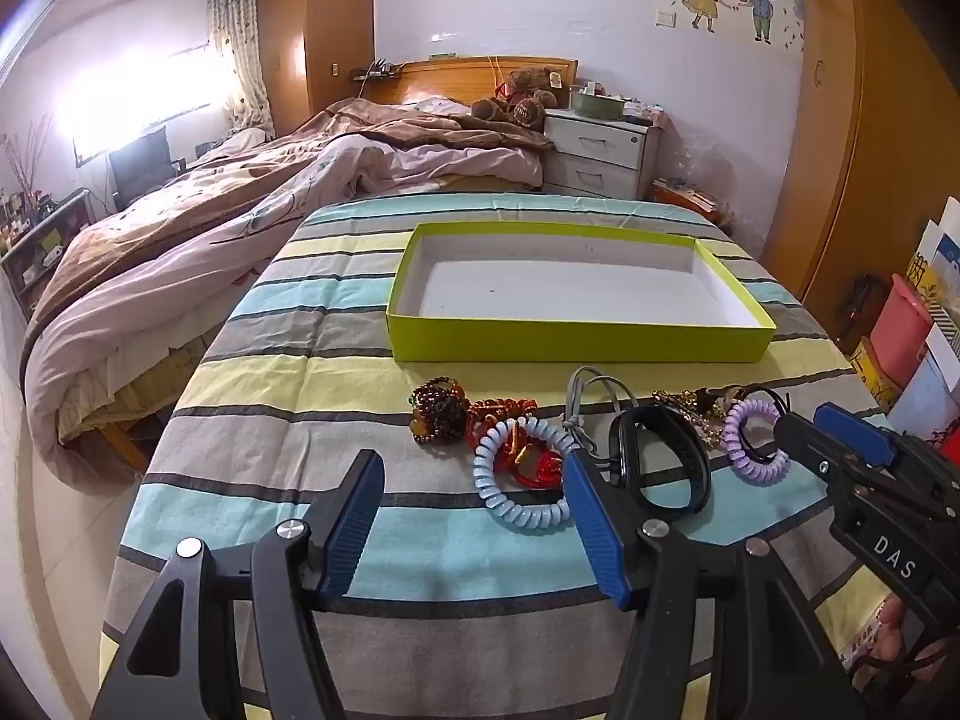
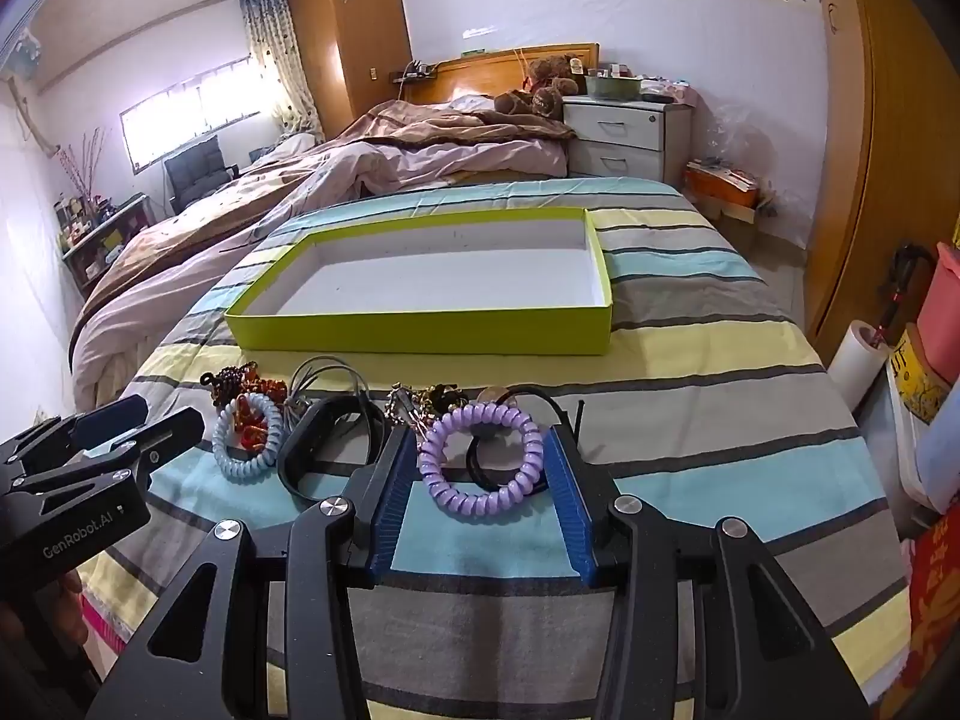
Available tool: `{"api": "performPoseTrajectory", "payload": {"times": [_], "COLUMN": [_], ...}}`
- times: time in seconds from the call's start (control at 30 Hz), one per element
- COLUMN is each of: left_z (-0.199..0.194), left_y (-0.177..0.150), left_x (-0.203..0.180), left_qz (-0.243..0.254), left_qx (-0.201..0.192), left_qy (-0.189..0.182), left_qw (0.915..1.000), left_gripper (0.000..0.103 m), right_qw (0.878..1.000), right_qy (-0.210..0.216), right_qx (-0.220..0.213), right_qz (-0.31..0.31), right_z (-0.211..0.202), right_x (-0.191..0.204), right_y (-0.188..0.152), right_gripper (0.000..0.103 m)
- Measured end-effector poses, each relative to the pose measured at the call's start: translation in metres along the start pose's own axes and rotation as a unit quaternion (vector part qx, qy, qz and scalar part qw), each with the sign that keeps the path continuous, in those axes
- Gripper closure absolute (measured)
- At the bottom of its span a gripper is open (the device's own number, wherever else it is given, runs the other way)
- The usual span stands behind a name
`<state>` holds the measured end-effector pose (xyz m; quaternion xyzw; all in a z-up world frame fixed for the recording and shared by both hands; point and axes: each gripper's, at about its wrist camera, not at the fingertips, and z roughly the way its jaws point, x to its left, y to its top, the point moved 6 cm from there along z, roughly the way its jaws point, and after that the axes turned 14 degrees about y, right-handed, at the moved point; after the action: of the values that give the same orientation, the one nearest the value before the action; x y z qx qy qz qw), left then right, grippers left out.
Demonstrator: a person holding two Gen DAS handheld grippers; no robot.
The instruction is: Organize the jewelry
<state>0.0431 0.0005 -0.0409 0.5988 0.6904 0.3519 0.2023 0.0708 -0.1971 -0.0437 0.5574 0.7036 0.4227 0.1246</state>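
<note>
A row of jewelry lies on the striped cloth in front of an empty lime-green tray (image 1: 576, 343) (image 2: 420, 333). It holds a dark bead bracelet (image 1: 437, 411), red and amber pieces (image 1: 528, 456), a pale blue coil band (image 1: 521, 474) (image 2: 247, 439), a black wristband (image 1: 660, 456) (image 2: 327, 450), a gold chain (image 1: 690, 411) and a purple coil band (image 1: 753, 441) (image 2: 480, 462). My left gripper (image 1: 474, 471) is open, its right finger beside the blue coil. My right gripper (image 2: 480, 450) is open with the purple coil lying between its fingers.
The striped table (image 1: 300, 396) stands beside an unmade bed (image 1: 240, 204). A white nightstand (image 1: 600, 150) stands behind it. A wooden wardrobe (image 2: 888, 150) and boxes (image 1: 912, 330) line the right side.
</note>
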Motion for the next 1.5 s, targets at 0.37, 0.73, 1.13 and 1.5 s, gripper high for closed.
{"api": "performPoseTrajectory", "payload": {"times": [0.37,0.73,1.13,1.5], "left_z": [0.0003,0.0023,-0.0008,-0.0030], "left_y": [-0.0028,-0.0019,-0.0018,-0.0004], "left_x": [-0.0004,0.0012,0.0011,0.0043], "left_qz": [0.002,0.002,0.002,0.000], "left_qx": [0.005,0.010,0.010,0.010], "left_qy": [0.005,0.006,0.006,0.008], "left_qw": [1.0000,0.9999,0.9999,0.9999], "left_gripper": [0.042,0.042,0.042,0.041], "right_qw": [1.000,1.000,1.000,1.000], "right_qy": [-0.003,-0.003,-0.007,-0.006], "right_qx": [-0.010,-0.016,-0.014,-0.013], "right_qz": [0.000,-0.010,-0.011,-0.011], "right_z": [-0.0043,-0.0069,-0.0057,-0.0051], "right_x": [0.0002,0.0024,0.0026,0.0024], "right_y": [0.0038,0.0031,0.0037,0.0033], "right_gripper": [0.058,0.058,0.058,0.058]}}
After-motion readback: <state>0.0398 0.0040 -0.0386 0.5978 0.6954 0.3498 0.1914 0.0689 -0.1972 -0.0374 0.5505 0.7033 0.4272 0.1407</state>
